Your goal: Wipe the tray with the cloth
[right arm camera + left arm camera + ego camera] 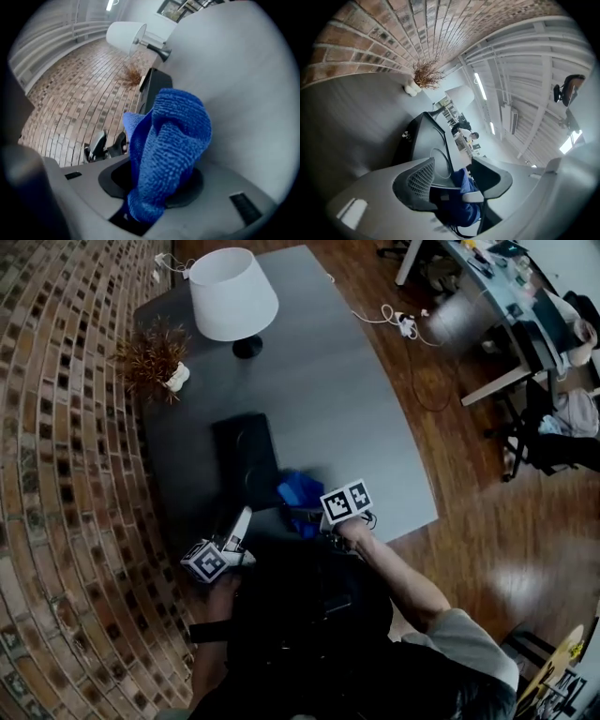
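A dark rectangular tray (242, 454) lies on the grey table (356, 418) near the brick wall. My left gripper (241, 524) is at the tray's near edge. In the left gripper view its jaws (452, 177) stand narrow around the tray's (426, 140) rim, and the meshed pad (418, 180) is against it. My right gripper (314, 515) is shut on a blue cloth (300, 489), which bunches up out of the jaws (157, 185) as a thick fold (171, 136), just right of the tray (151, 86). The cloth (465, 199) also shows past the left jaws.
A white-shaded lamp (232, 292) stands at the table's far end, and a dried plant in a small white pot (157, 360) is by the brick wall (66, 474). The table's right edge drops to a wooden floor (469, 484) with cables, desks and chairs.
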Motion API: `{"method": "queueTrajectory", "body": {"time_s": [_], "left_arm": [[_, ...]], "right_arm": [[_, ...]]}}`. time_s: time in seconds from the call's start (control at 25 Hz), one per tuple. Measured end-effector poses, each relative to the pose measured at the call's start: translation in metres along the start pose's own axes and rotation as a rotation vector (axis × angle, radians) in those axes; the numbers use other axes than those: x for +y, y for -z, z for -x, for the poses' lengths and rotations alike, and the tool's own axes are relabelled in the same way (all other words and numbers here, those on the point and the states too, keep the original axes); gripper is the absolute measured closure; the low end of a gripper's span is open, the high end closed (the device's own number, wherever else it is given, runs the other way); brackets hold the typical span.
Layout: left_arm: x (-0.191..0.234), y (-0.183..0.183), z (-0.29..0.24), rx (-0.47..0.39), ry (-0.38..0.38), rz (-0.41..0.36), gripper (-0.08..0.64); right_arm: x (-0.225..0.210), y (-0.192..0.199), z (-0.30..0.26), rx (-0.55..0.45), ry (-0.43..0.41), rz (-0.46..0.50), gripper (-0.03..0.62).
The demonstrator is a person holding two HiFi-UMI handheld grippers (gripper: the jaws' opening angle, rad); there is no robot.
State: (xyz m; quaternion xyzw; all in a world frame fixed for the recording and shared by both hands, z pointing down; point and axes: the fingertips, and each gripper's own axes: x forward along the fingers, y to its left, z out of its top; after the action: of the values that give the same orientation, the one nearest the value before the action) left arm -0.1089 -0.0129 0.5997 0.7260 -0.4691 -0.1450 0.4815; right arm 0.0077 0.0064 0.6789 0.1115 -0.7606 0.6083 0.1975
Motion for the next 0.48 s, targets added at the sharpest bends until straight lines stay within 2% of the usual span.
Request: {"method": "queueTrajectory", "body": {"time_s": [0.08, 0.16, 0.24, 0.32, 0.36, 0.4, 0.48], "left_arm": [[0.0, 0.0, 0.012, -0.033, -0.003, 0.027, 0.321], [0.007, 0.003, 0.026, -0.046, -0.042, 0.078, 0.321], [0.014, 0.01, 0.034, -0.035, -0.077, 0.179, 0.321], [0.019, 0.029, 0.035, 0.009, -0.112, 0.344, 0.321], [0.022, 0.037, 0.033, 0.036, -0.118, 0.398, 0.321], [0.024, 0.042, 0.03, 0.053, -0.106, 0.411, 0.321], [0.03, 0.041, 0.02, 0.046, -0.075, 0.393, 0.321]], "right_arm": [[0.003, -0.002, 0.01, 0.055, 0.036, 0.099, 0.437], [0.002, -0.037, 0.023, 0.025, 0.111, 0.23, 0.436], [0.004, -0.102, 0.033, -0.068, 0.201, 0.383, 0.434], [0.017, -0.177, 0.032, -0.158, 0.273, 0.548, 0.433], [0.026, -0.211, 0.025, -0.178, 0.298, 0.63, 0.433], [0.035, -0.24, 0.013, -0.171, 0.321, 0.71, 0.433], [0.043, -0.279, -0.021, -0.076, 0.382, 0.876, 0.433]]}}
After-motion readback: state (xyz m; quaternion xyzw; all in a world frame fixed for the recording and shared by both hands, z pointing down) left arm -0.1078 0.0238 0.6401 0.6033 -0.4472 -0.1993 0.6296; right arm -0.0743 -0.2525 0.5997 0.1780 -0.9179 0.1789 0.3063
